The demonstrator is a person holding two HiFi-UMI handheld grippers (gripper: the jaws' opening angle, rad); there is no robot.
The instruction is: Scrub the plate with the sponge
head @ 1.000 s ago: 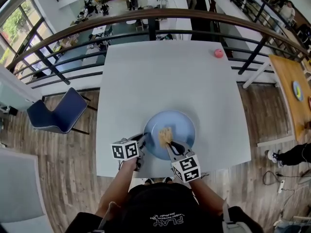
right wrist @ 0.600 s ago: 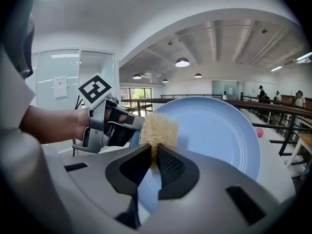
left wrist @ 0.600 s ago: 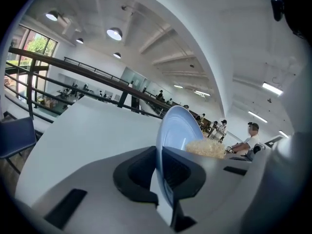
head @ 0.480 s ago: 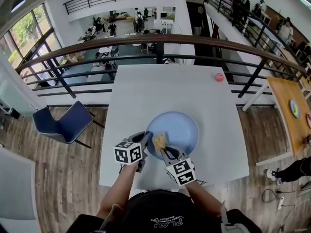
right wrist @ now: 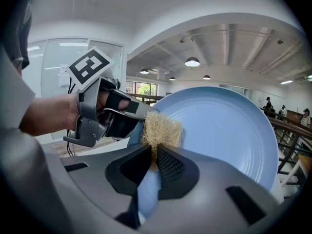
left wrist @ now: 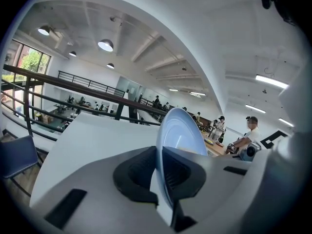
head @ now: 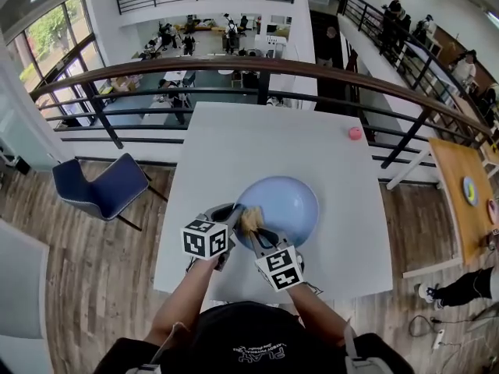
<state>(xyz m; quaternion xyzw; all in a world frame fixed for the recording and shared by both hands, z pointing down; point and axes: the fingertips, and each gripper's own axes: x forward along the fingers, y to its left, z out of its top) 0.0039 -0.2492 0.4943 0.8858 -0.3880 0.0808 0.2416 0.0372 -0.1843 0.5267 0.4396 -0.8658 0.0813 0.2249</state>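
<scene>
Blue chair (head: 101, 187): stands on the wood floor left of the counter (head: 257, 135); no part in the work.

Left gripper (head: 231, 215): narrow, its jaws clamped on the near-left rim of the plate. In the left gripper view (left wrist: 158, 172) the rim runs straight between the two pads.

Sponge (head: 249, 220): tan, coarse and fibrous. It is pinched at its lower end and its free end lies against the plate's face, just beside the left gripper's hold (right gripper view (right wrist: 162, 129)).

Right gripper (head: 255, 230): closed on the sponge, jaws nearly together; nothing else is between them.

Plate (head: 284, 201): light blue, round, shallow. It is over the near middle of the counter, its near-left side raised and its face turned toward the right gripper (right wrist: 229, 130). Whether the far rim touches the counter cannot be told.

Pink ball (head: 355, 133): near the far right corner of the counter, well apart from the plate.

Change: a second ago the plate lay flat on the counter with the sponge at its centre. Now the plate is tipped up by its rim, and the sponge sits at the near-left edge.

Meaning for task: scrubbing looks under way. The tilt likely steadies the plate and opens the rim zone to the sponge; the far side of the face probably remains to be covered.
</scene>
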